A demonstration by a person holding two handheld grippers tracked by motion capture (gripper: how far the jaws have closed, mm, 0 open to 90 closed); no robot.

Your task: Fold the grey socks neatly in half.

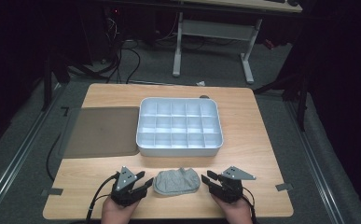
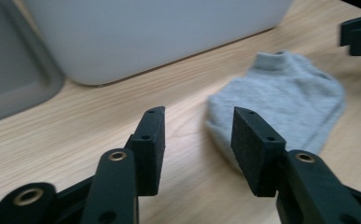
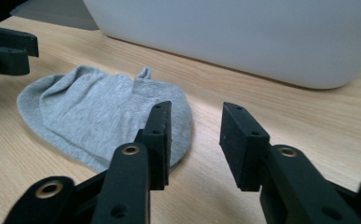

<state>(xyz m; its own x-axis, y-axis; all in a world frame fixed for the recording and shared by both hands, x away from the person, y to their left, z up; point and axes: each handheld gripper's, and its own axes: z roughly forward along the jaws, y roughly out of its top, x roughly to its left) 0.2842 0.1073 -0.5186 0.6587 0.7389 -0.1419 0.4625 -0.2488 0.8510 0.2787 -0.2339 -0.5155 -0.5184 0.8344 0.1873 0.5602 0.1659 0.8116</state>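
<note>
High view: a grey sock is seen lying flat on the counter, between the left gripper and the right gripper. Both grippers are held with jaws apart, gripping nothing, just beside the sock's ends.

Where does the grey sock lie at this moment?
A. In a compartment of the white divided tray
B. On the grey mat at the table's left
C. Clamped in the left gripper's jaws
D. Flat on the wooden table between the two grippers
D: the grey sock lies on the wooden table, with the left gripper and the right gripper either side, jaws apart, in front of the white divided tray.
</note>
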